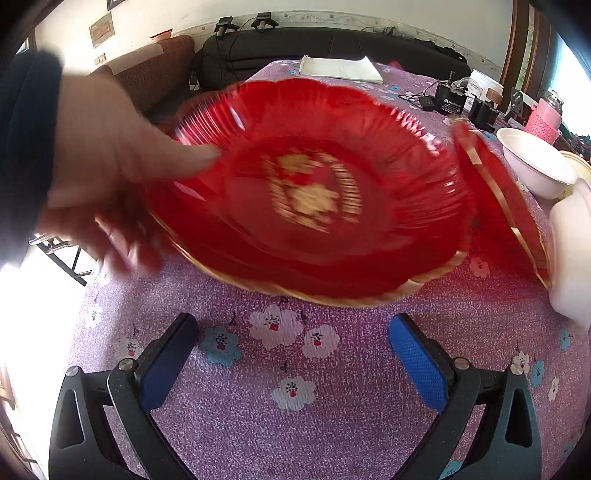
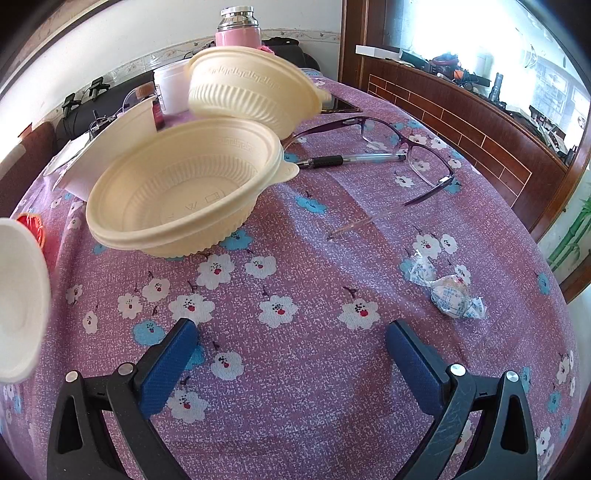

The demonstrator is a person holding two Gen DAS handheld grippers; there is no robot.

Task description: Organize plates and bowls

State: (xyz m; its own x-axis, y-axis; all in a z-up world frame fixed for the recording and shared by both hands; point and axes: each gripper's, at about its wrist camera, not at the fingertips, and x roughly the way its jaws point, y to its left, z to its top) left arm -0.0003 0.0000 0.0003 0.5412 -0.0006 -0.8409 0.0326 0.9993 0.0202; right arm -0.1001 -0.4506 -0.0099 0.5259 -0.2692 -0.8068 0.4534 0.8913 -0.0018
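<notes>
Purple floral cloth covers the tabletop [image 1: 295, 424] in both views. Left wrist cam, near: left tongs [image 1: 293, 338] spread wide, nothing between the blue pads, bare cloth under them. Just beyond, a red plate w/ gold rim [image 1: 306, 206], blurred, tilted, held at its left edge by a bare hand [image 1: 107, 166] w/ dark sleeve, thumb on the inner rim. Second red plate [image 1: 495, 199] stands on edge to the right, next to a white bowl [image 1: 535, 162]. Far end: folded white paper [image 1: 343, 68], black sofa behind.

Right wrist cam doesn't show the hand; the red plate is only a sliver at left. Right tongs [image 2: 291, 332] also wide, empty, open cloth ahead. Then a wrapped candy [image 2: 448, 291] right, cream bowl stack [image 2: 181, 199] left-centre, pen [image 2: 354, 159] & glasses [image 2: 399, 147] beyond; another cream bowl [image 2: 251, 92] tilted behind the stack; pink flask [image 2: 238, 27] farthest.
</notes>
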